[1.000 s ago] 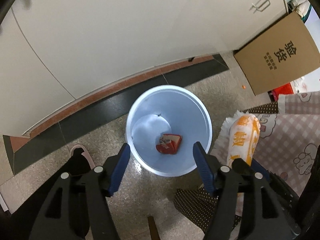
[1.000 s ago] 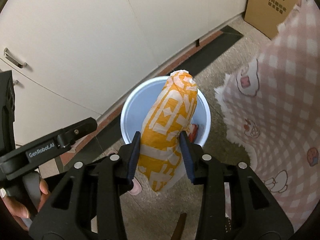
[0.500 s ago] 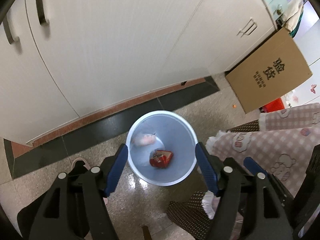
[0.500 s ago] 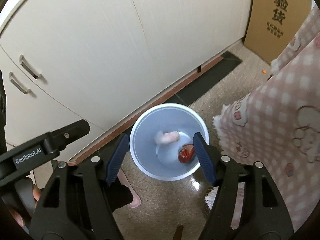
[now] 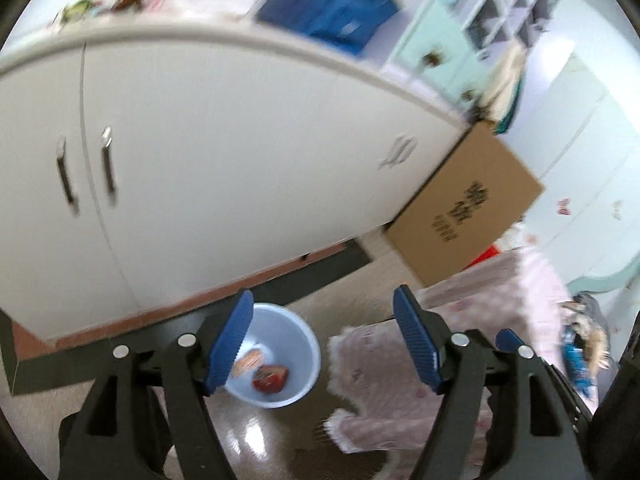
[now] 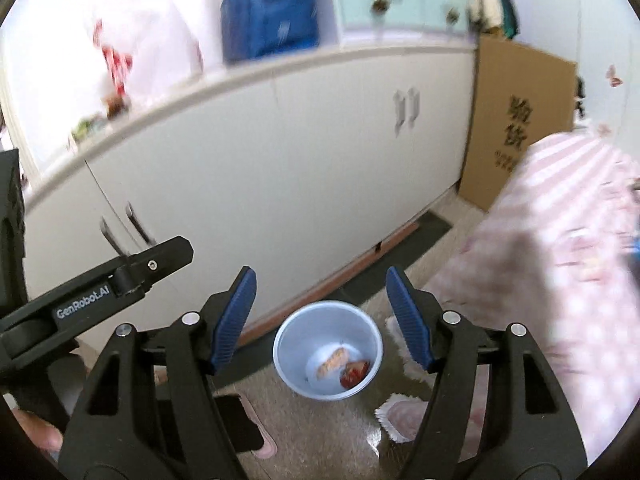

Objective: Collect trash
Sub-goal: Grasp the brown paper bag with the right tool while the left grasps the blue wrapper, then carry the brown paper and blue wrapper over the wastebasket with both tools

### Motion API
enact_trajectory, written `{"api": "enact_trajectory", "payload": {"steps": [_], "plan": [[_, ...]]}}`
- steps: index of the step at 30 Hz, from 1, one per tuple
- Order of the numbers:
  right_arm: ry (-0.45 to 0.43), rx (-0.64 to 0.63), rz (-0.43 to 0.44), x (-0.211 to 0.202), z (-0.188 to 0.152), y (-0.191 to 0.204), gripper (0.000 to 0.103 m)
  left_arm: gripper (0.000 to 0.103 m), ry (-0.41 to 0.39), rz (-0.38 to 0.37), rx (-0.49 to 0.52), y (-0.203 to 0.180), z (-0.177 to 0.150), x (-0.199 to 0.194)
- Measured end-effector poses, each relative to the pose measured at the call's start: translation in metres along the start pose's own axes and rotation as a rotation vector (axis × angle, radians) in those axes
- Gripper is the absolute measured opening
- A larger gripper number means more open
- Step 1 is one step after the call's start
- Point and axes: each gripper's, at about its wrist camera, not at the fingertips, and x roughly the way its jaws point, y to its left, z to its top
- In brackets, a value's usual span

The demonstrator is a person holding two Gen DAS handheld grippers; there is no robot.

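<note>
A pale blue bin (image 5: 298, 344) stands on the floor by the white cabinets, also in the right wrist view (image 6: 288, 344). Inside lie an orange-and-white wrapper (image 6: 333, 361) and a red packet (image 6: 354, 372); both show in the left wrist view too, the wrapper (image 5: 250, 360) and the red packet (image 5: 271, 376). My left gripper (image 5: 323, 344) is open and empty, high above the floor. My right gripper (image 6: 320, 316) is open and empty, high above the bin. More trash (image 5: 580, 352) lies on the pink checked cloth at the far right.
White cabinets (image 5: 224, 160) run behind the bin. A cardboard box (image 5: 464, 208) leans against them on the right. A pink checked cloth (image 6: 560, 264) covers a table on the right. The left gripper's body (image 6: 100, 284) shows at the left of the right wrist view.
The right gripper opened and dropped the orange wrapper into the bin. Both grippers have since risen and tilted up, so the bin looks smaller and the cabinet top shows.
</note>
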Motion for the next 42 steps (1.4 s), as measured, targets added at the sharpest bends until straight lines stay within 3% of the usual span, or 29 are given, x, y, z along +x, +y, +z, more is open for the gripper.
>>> {"api": "enact_trajectory", "payload": {"steps": [5,9,15,21,26,28,33,36,38,39,40,42], "plan": [[-0.122,0.069,-0.114,-0.078,0.007,-0.053,0.07,0.073,0.022,-0.134,0.074,-0.072,-0.007,-0.022],[-0.176,0.159,-0.211,-0.126,-0.003,-0.109,0.071,0.073,0.09,-0.252,0.141,-0.133,-0.026,-0.022],[-0.199,0.318,-0.319,-0.168,-0.029,-0.191,0.071,0.073,0.25,-0.379,0.23,-0.228,-0.064,0.013],[-0.199,0.431,-0.37,-0.183,-0.048,-0.255,0.07,0.073,0.347,-0.407,0.24,-0.277,-0.093,0.046],[-0.187,0.458,-0.36,-0.184,-0.052,-0.281,0.069,0.072,0.398,-0.386,0.258,-0.299,-0.107,0.069],[-0.178,0.461,-0.351,-0.179,-0.049,-0.289,0.064,0.067,0.384,-0.378,0.27,-0.305,-0.109,0.072],[-0.141,0.467,-0.326,-0.163,-0.038,-0.297,0.06,0.027,0.439,-0.403,0.288,-0.318,-0.109,0.085],[-0.103,0.476,-0.295,-0.149,-0.031,-0.306,0.046,0.011,0.406,-0.411,0.314,-0.318,-0.108,0.083],[-0.072,0.501,-0.246,-0.14,-0.03,-0.311,0.032,0.005,0.385,-0.421,0.321,-0.318,-0.104,0.079],[-0.062,0.502,-0.239,-0.137,-0.03,-0.312,0.03,0.004,0.371,-0.421,0.325,-0.316,-0.101,0.076],[-0.058,0.492,-0.233,-0.134,-0.03,-0.312,0.02,0.003,0.358,-0.42,0.332,-0.315,-0.099,0.074],[-0.066,0.492,-0.226,-0.136,-0.03,-0.31,0.012,0.002,0.331,-0.419,0.333,-0.31,-0.093,0.069]]}}
